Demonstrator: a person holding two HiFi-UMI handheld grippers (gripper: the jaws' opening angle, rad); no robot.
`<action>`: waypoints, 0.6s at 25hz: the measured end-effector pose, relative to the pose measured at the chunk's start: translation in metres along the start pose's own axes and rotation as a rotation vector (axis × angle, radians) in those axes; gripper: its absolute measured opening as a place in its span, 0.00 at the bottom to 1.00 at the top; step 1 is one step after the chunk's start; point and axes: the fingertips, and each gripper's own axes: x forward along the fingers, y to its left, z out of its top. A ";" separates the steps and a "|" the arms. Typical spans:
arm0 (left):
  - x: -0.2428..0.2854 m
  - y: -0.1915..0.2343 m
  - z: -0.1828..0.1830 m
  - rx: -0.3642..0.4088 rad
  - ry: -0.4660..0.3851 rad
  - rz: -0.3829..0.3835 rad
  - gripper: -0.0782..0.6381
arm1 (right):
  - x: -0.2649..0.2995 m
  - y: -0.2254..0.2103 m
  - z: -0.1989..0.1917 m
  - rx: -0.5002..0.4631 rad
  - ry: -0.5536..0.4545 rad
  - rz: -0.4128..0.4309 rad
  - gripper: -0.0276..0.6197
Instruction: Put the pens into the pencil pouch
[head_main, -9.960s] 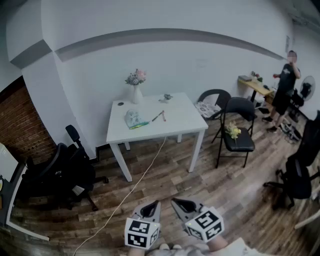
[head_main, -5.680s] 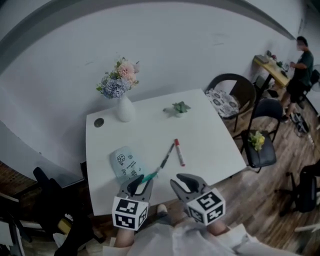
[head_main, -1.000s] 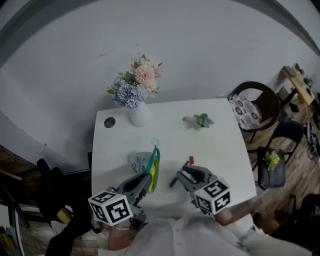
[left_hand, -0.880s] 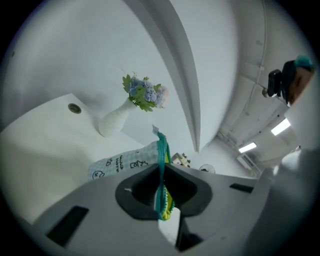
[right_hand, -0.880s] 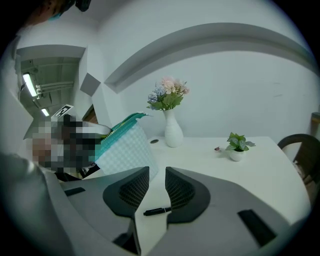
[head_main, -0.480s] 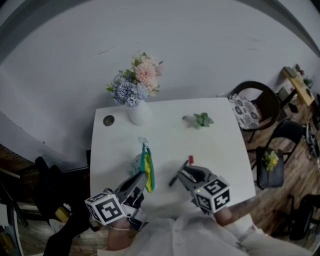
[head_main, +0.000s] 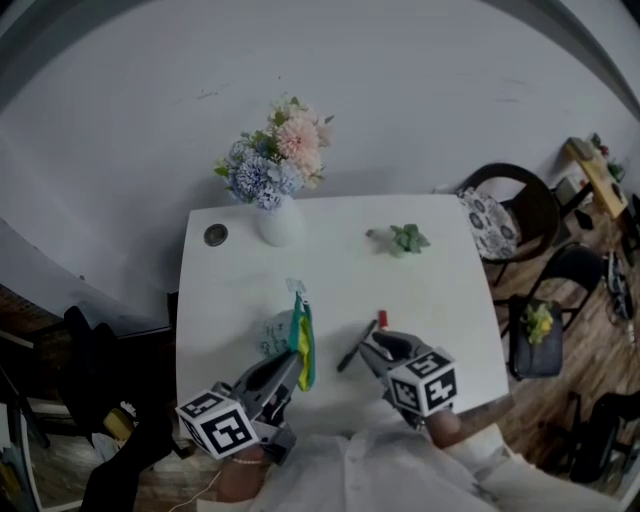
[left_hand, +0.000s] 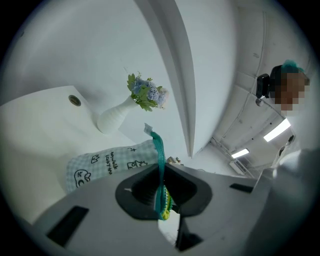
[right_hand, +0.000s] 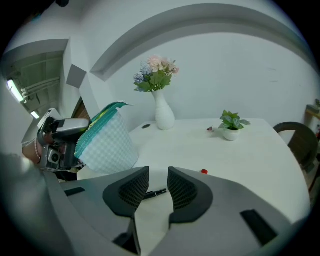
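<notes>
A pale green checked pencil pouch (left_hand: 105, 161) with small drawings hangs lifted over the white table (head_main: 440, 290). My left gripper (left_hand: 161, 174) is shut on its teal and yellow zip edge (head_main: 302, 345), which stands upright between the jaws. In the right gripper view the pouch (right_hand: 107, 142) hangs at the left, mouth upward. My right gripper (right_hand: 159, 176) is open, low over a black pen (right_hand: 154, 192) lying on the table between its jaws. The red end of a second pen (right_hand: 204, 172) shows just past the right jaw. In the head view the black pen (head_main: 353, 350) lies left of the right gripper (head_main: 370, 343).
A white vase of pink and blue flowers (head_main: 278, 225) stands at the table's back left, beside a dark round disc (head_main: 214, 234). A small potted plant (head_main: 405, 240) sits at the back right. Black chairs (head_main: 520, 215) stand beyond the table's right edge.
My right gripper has sunk toward the pens. The left gripper has rolled a little, and the pouch's zip edge has swung with it.
</notes>
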 end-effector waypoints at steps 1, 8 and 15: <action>0.000 0.000 -0.001 0.016 0.001 -0.001 0.16 | 0.002 -0.003 -0.003 0.009 0.012 -0.006 0.20; 0.001 0.001 -0.009 0.092 0.023 0.003 0.16 | 0.018 -0.014 -0.012 0.077 0.082 -0.013 0.20; 0.000 0.001 -0.009 0.082 0.004 -0.017 0.16 | 0.033 -0.025 -0.027 0.145 0.169 -0.036 0.25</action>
